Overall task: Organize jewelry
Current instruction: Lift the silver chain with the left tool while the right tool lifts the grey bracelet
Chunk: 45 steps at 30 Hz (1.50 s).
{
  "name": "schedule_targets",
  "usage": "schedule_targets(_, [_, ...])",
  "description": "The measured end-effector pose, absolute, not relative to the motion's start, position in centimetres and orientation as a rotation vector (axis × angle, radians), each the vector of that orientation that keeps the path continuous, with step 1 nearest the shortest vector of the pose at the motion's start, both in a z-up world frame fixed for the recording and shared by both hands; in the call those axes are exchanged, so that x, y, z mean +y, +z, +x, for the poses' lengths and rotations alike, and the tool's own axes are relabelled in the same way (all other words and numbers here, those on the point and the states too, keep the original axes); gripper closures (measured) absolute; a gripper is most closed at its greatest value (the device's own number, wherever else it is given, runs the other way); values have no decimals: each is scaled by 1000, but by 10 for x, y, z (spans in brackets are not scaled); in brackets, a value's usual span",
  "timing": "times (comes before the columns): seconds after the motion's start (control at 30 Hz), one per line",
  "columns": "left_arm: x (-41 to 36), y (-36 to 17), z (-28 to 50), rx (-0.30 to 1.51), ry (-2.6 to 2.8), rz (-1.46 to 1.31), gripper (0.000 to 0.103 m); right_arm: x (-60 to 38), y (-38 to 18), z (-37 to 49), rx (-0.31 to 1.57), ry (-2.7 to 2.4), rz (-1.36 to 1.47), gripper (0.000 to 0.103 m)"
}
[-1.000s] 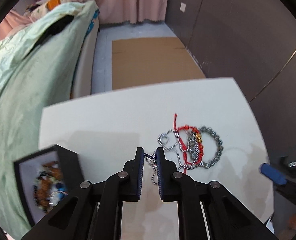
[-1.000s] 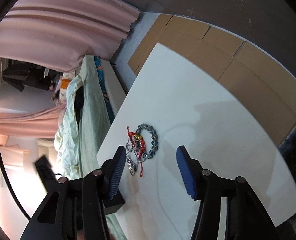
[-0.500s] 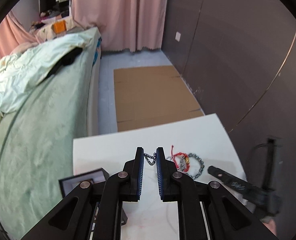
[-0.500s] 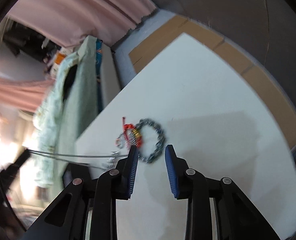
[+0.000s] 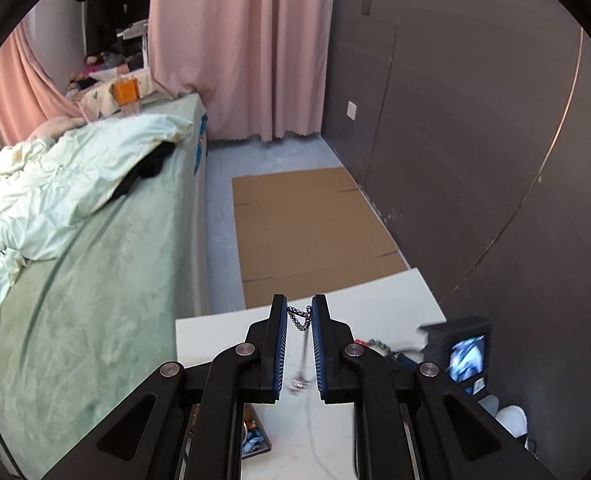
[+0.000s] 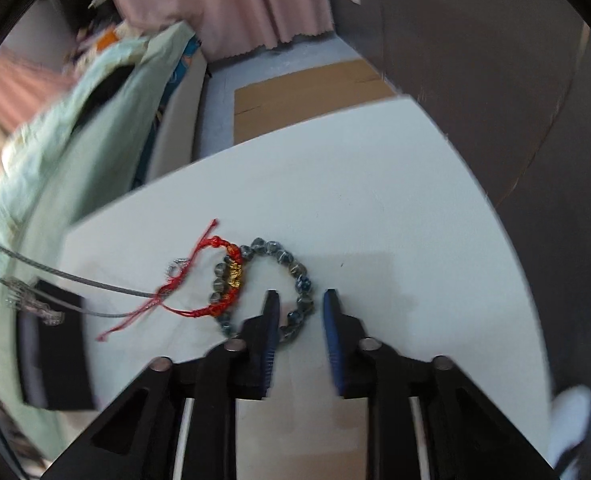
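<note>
My left gripper [image 5: 299, 311] is shut on a silver chain necklace [image 5: 302, 344], lifted high above the white table [image 5: 223, 332]; the chain hangs down between the fingers. In the right wrist view the same chain [image 6: 67, 280] stretches off to the left. My right gripper [image 6: 298, 300] is open just above the table, its fingers straddling the near side of a grey bead bracelet [image 6: 291, 268]. A red cord bracelet with a gold charm [image 6: 223, 276] lies against the bead bracelet on its left.
A black jewelry box [image 6: 51, 344] sits at the table's left edge; its contents show under my left gripper [image 5: 253, 436]. A bed with green bedding [image 5: 75, 240] stands left of the table. Flat cardboard [image 5: 307, 232] lies on the floor beyond. A dark wall is at the right.
My left gripper has risen with the chain, pulling it off the pile. My right gripper has swung down and toward the bead bracelet, its jaws narrowed around it.
</note>
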State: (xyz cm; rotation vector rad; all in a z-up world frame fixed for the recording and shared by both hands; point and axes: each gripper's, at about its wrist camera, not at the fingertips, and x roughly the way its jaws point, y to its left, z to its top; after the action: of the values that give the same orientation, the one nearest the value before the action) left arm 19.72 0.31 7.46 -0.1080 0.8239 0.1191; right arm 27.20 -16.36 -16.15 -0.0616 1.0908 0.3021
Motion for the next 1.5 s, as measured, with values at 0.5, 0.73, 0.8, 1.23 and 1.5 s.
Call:
schedule_targets(0.5, [11, 147, 168, 687, 164, -77, 90, -188, -106, 245, 986, 485, 140, 92])
schedule_targets(0.73, [20, 178, 153, 635, 196, -63, 90, -199, -83, 236, 932, 545, 244, 91])
schedule_targets(0.8, [22, 185, 148, 622, 202, -56, 90, -200, -77, 233, 912, 569, 264, 91])
schedule_targets(1.23, [43, 203, 132, 588, 255, -46, 90, -184, -47, 214, 813, 747, 377, 91])
schedule_targets(1.5, [53, 181, 130, 621, 251, -75, 90, -181, -46, 210, 808, 755, 388, 91])
